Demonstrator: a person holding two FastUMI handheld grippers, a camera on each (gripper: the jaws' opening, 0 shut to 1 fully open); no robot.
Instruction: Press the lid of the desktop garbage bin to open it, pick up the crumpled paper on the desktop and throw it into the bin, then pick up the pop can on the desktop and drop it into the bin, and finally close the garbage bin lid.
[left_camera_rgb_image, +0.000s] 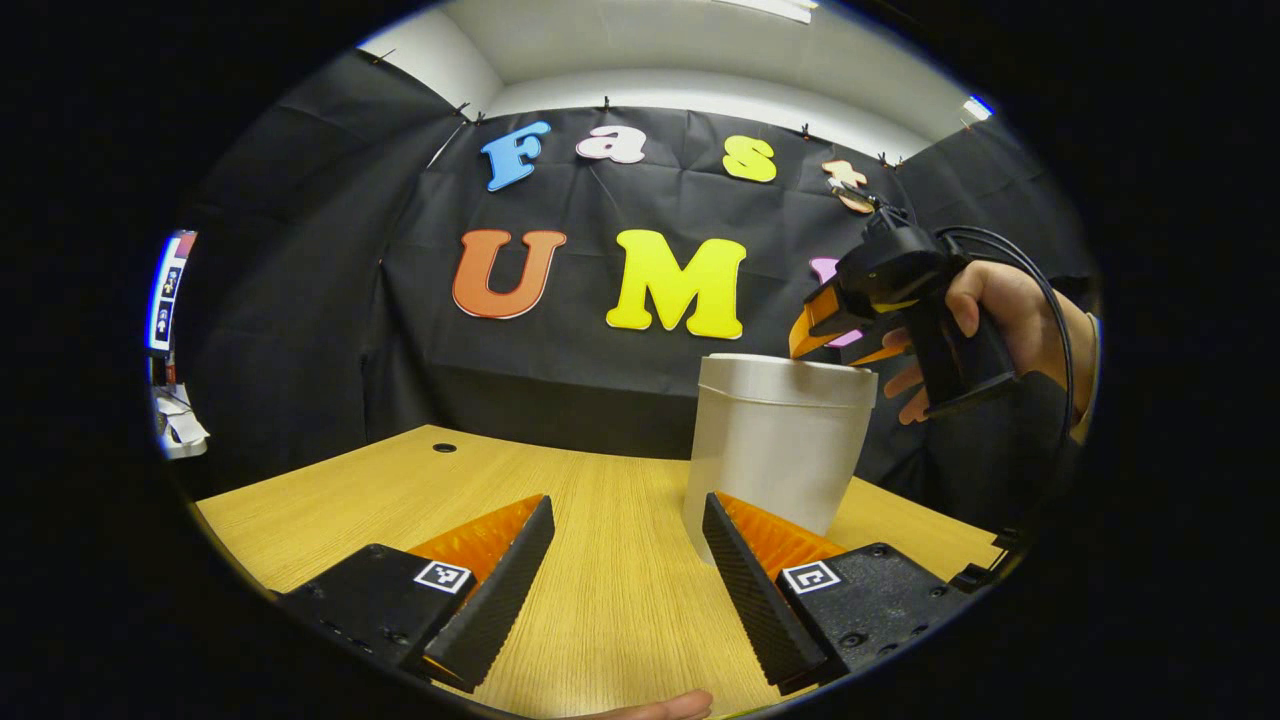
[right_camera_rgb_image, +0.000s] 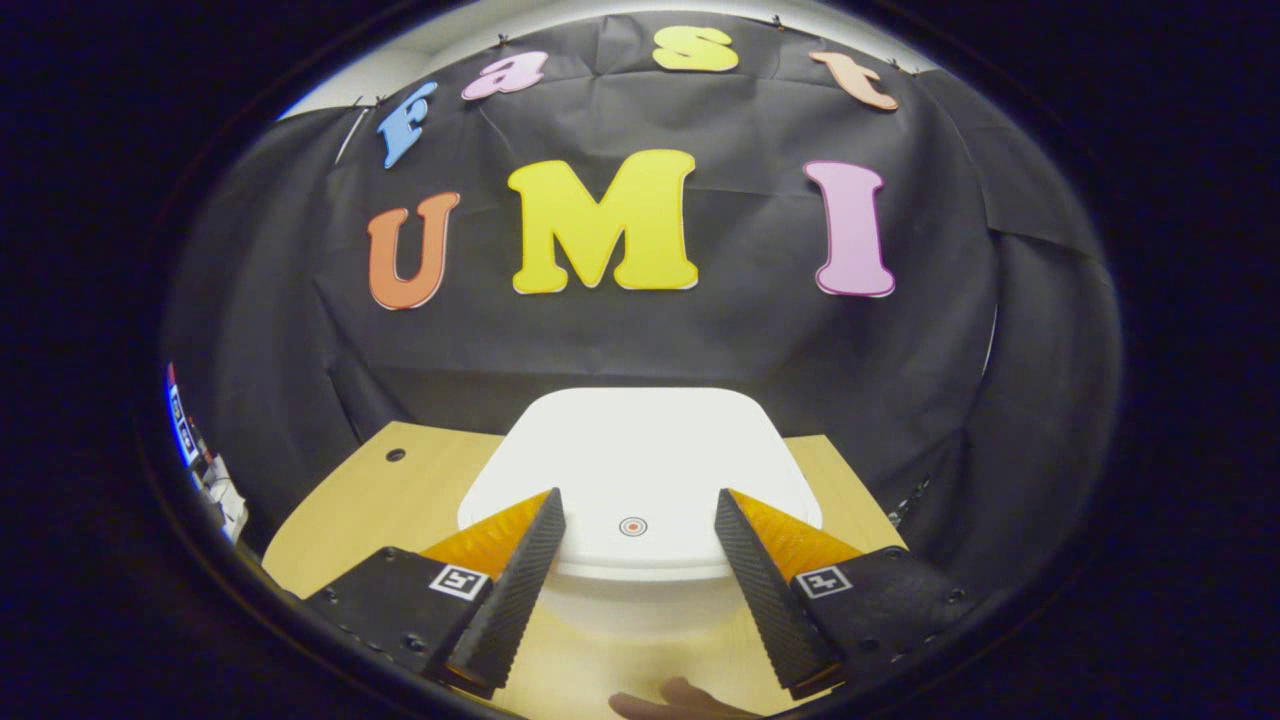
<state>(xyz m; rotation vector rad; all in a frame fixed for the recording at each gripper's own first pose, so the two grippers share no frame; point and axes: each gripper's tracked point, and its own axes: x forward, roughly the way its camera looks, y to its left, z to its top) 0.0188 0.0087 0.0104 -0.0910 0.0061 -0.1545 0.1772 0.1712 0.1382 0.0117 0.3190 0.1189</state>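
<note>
Left gripper (left_camera_rgb_image: 628, 520) is hovering low over the wooden table (left_camera_rgb_image: 600, 600), fingers (left_camera_rgb_image: 505, 580) spread wide and holding nothing. One white garbage bin (left_camera_rgb_image: 775, 445) is standing on the table just ahead and to the right of those fingers, its base sitting right behind the right fingertip; touching or not, cannot tell. Bare table is lying between the fingers and running off to the left, out to a small dark hole (left_camera_rgb_image: 444, 447) near the far edge. Bin lid (left_camera_rgb_image: 785, 375) is sitting closed.

Right gripper (left_camera_rgb_image: 835, 335) is showing farther off in the left gripper view, held by a hand (left_camera_rgb_image: 985, 320), angled down with its fingertips at the near rim of the lid; contact cannot be confirmed. A black cable (left_camera_rgb_image: 1040, 290) is looping over that hand.

In the right gripper view, the right gripper (right_camera_rgb_image: 640, 505) is hanging above the lid (right_camera_rgb_image: 640, 450), fingers (right_camera_rgb_image: 520, 570) wide apart with nothing between them. One small round red-ringed mark (right_camera_rgb_image: 632, 526) on the lid is lying midway between the fingertips. Table (right_camera_rgb_image: 380, 490) is showing on both sides of the bin, its far edge running against the black booth wall (right_camera_rgb_image: 700, 340).
</note>
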